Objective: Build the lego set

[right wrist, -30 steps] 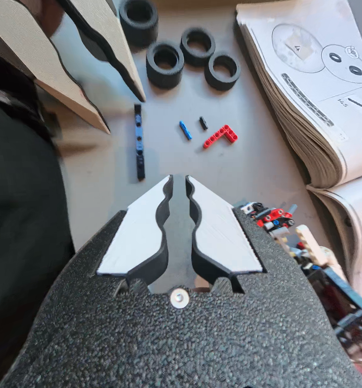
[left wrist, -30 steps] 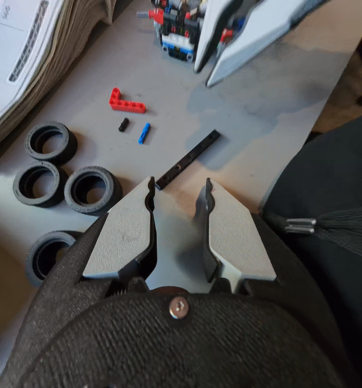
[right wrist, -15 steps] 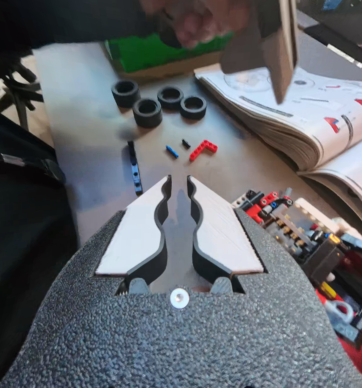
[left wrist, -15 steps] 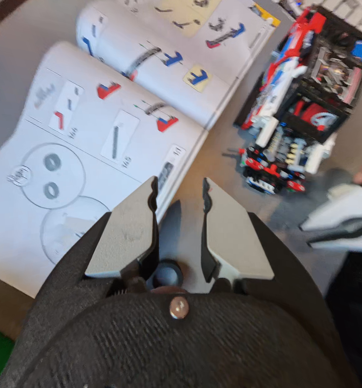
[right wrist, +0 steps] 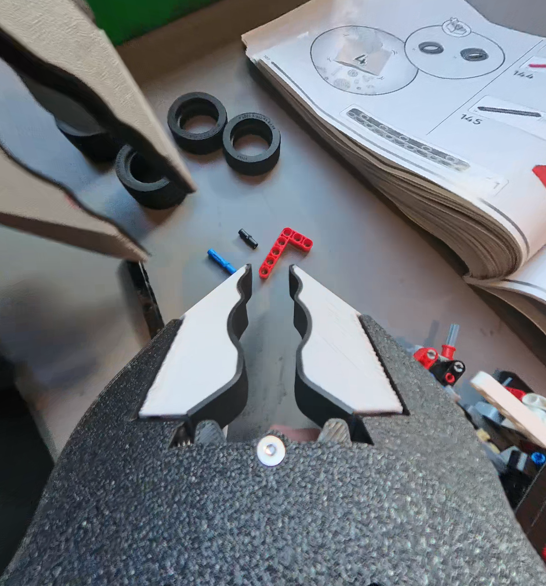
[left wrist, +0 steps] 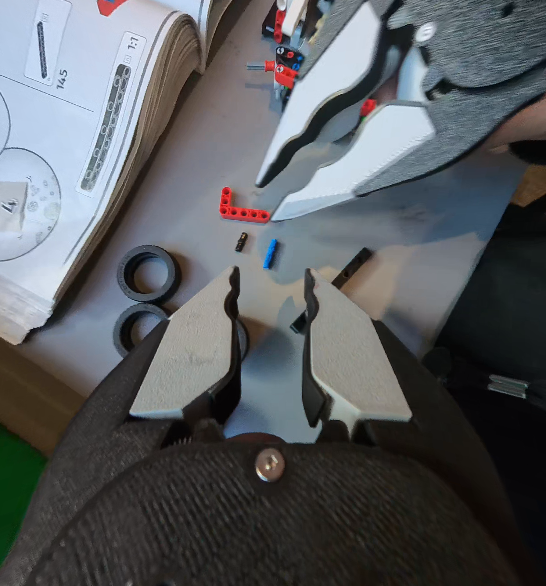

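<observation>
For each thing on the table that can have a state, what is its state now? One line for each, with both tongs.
left tongs: open, empty
right tongs: open, empty, tips near the red L-shaped beam
red L-shaped beam: flat on table, loose
blue pin: lying loose
black pin: lying loose
long black beam: flat, partly hidden
tyres: loose, unmounted
instruction book: open
car model: partly built
</observation>
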Motion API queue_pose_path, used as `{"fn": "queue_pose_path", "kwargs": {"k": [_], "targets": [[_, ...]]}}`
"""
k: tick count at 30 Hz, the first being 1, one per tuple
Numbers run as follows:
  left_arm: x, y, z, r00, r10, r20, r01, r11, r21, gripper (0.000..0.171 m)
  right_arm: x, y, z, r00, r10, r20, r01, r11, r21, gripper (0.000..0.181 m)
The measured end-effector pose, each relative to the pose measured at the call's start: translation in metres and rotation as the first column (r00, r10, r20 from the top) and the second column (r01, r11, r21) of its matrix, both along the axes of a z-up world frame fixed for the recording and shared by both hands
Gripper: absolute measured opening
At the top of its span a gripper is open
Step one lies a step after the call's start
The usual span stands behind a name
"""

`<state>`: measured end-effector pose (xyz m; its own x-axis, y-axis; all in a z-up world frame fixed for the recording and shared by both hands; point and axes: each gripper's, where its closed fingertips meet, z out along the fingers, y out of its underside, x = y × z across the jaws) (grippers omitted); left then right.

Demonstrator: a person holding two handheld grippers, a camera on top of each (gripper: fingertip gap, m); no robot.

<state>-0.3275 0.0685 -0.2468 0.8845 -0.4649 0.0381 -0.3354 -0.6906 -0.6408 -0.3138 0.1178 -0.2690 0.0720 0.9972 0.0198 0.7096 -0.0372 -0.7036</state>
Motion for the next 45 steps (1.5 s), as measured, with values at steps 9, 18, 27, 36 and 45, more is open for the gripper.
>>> {"fn": "queue_pose_path", "kwargs": {"k": [9,18,27,36,45], "targets": [[0.030,-0.033,-0.036,0.992,-0.115,-0.058,0.111,0.992,-0.067,0.041,0.000,-0.001,-0.009,0.986,0.117,0.121,-0.117,0.993,-0.007,0.000],[0.011,-0.042,-0.040,0.991,-0.073,-0.113,0.064,0.995,-0.078,0.006,0.067,-0.014,0.010,0.931,0.321,0.175,-0.342,0.934,0.106,0.000],[-0.012,-0.062,-0.039,0.984,-0.048,-0.171,0.030,0.994,-0.109,0.006,-0.003,0.000,0.008,0.998,0.050,0.049,-0.048,0.998,-0.032,0.021],[-0.023,-0.065,-0.035,0.995,0.004,-0.096,-0.012,0.997,-0.082,0.019,-0.002,-0.003,-0.018,0.971,0.125,0.203,-0.120,0.992,-0.036,0.007],[-0.045,-0.021,0.018,0.995,-0.001,-0.099,0.016,0.988,0.151,0.028,0.066,-0.051,-0.019,0.945,0.249,0.211,-0.241,0.968,-0.065,0.007]]}}
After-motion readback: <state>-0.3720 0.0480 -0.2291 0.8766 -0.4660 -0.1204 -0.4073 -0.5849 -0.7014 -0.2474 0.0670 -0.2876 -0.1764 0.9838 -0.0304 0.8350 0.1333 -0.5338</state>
